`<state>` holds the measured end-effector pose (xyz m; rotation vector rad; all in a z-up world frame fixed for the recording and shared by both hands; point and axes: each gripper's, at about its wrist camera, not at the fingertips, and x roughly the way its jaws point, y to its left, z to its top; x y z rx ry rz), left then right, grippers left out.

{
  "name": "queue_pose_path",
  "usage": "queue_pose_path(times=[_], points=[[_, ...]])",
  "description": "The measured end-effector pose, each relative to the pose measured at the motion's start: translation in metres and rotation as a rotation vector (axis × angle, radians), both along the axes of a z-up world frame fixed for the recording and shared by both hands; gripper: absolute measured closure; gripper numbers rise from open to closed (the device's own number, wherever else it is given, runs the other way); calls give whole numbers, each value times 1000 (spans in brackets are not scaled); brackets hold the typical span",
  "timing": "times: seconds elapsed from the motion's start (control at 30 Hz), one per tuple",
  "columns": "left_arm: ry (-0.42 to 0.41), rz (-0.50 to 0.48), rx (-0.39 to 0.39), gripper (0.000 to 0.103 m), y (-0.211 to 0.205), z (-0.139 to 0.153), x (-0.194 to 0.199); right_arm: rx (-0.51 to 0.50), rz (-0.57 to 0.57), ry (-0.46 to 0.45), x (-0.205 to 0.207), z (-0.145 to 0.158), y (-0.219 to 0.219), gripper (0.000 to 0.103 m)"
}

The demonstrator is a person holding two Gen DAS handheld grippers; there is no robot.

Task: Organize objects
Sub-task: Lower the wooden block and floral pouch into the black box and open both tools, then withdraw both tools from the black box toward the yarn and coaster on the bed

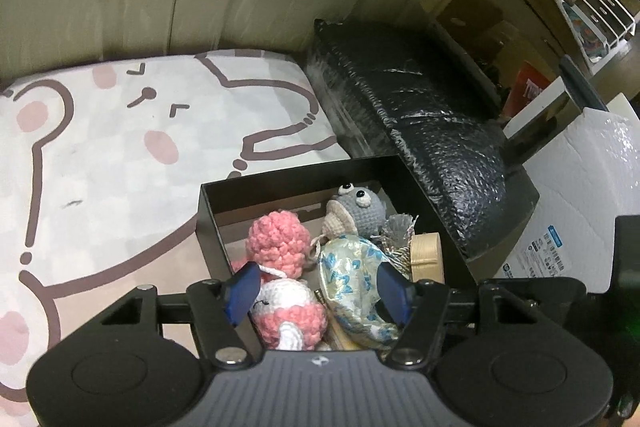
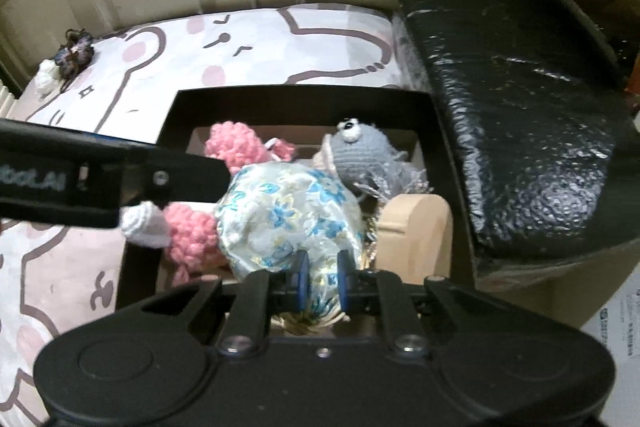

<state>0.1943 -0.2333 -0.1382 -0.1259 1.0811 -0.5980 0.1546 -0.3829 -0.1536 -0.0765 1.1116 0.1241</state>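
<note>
An open black box [image 1: 208, 223] holds a pink crochet ball [image 1: 278, 241], a grey crochet creature [image 1: 362, 205], a wooden piece [image 1: 428, 253], a pink-and-white crochet toy [image 1: 292, 319] and a silk pouch [image 1: 352, 279] with blue flowers. My left gripper [image 1: 318, 291] reaches into the box from its near side. One blue pad rests against the crochet toy's white head and the other against the pouch's edge, closed on the two together. In the right wrist view my right gripper [image 2: 322, 281] is shut on the near end of the pouch [image 2: 288, 215]. One of the left gripper's fingers [image 2: 188, 175] comes in from the left.
The box stands on a cartoon-printed sheet [image 1: 120, 147]. A black bubble-wrap parcel [image 1: 420, 115] lies right beside the box, with a white carton [image 1: 580, 207] further right. A dark scrunchie [image 2: 76, 53] lies at the sheet's far left corner. Pale cabinet doors stand behind.
</note>
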Motion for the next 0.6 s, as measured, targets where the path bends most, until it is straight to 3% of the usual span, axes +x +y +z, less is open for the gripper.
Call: queue_pose_path(times=[0.17, 0.37, 0.6], points=[[-42, -7, 31, 39, 0, 9, -4, -43, 1, 12, -3, 4, 2, 86], [-81, -16, 69, 39, 2, 17, -10, 68, -114, -52, -8, 25, -18, 81], [-102, -8, 83, 39, 8, 25, -15, 102, -159, -98, -15, 46, -25, 77]])
